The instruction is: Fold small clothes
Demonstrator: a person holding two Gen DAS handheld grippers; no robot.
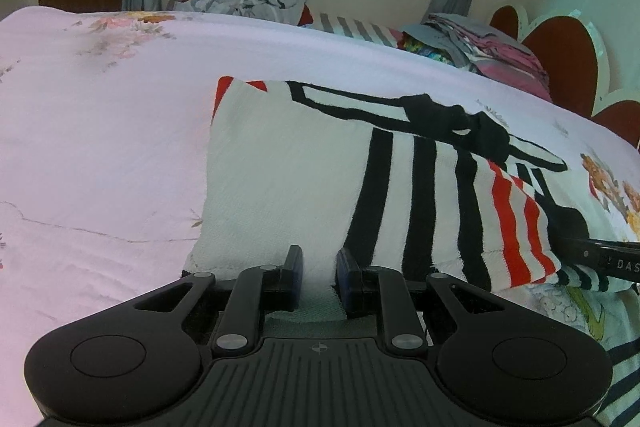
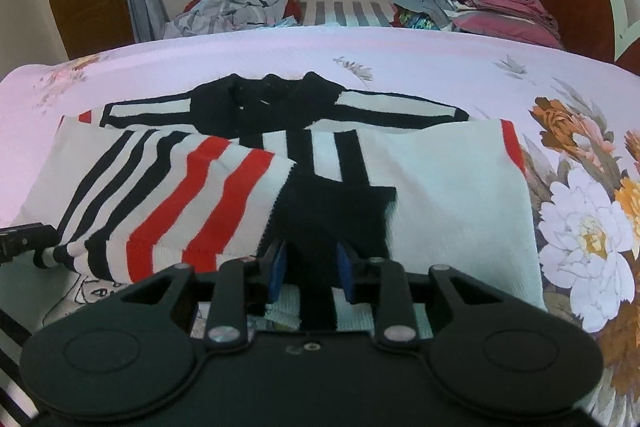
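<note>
Your small knit garment (image 1: 288,167) lies flat on the bed (image 1: 100,131), mid-sheet, near edge toward you. It's white with black vertical stripes, a black collar area with a black-outlined white band across the far edge, red trim at the corners. One sleeve, striped red, black and white, is folded across the body. Your left gripper (image 1: 318,269) pinches the white near hem between narrowly set jaws. Your right gripper (image 2: 311,269) pinches the near edge at a black patch. Folded clothes (image 2: 496,3) are stacked beyond the bed.
</note>
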